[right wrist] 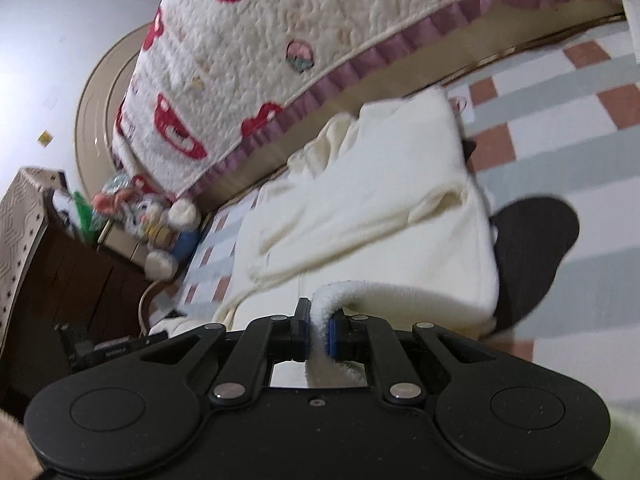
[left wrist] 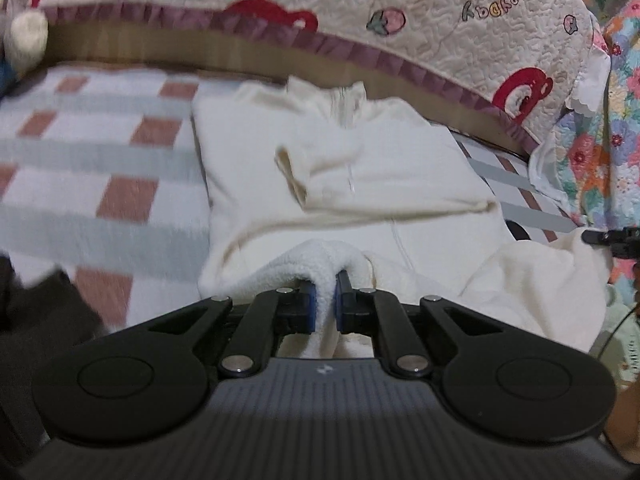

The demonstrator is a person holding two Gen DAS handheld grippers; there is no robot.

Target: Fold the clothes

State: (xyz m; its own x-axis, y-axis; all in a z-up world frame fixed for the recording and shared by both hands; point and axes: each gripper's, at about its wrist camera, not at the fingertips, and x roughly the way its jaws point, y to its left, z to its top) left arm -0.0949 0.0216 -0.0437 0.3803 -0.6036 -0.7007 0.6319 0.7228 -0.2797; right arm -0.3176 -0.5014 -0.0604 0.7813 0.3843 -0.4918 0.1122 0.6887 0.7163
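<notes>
- A cream fleece jacket [left wrist: 360, 168] lies flat on the checked bedsheet [left wrist: 100, 152], straight ahead of both grippers, its zip running away from them toward the collar at the far end.
- One sleeve is folded across the jacket's front, just beyond the left gripper's tips.
- The left gripper [left wrist: 324, 300] is clamped on the jacket's near hem, and a ridge of fluffy lining bunches up over its blue pads [left wrist: 307, 304].
- The right gripper [right wrist: 319, 330] likewise pinches the near hem [right wrist: 360, 292], a band of fluffy fabric curving off to its right.
- A dark garment [right wrist: 532, 248] lies on the sheet to the right of the right gripper, partly tucked under the jacket's edge.
- Beyond the jacket, a quilted cover [left wrist: 400, 20] with red motifs and a mauve ruffle drapes over the headboard.
- A plush toy [right wrist: 168, 232] sits far left of the right gripper, by a dark wooden cabinet [right wrist: 80, 280].
- Floral bedding [left wrist: 600, 140] rises at the far right of the left gripper.
</notes>
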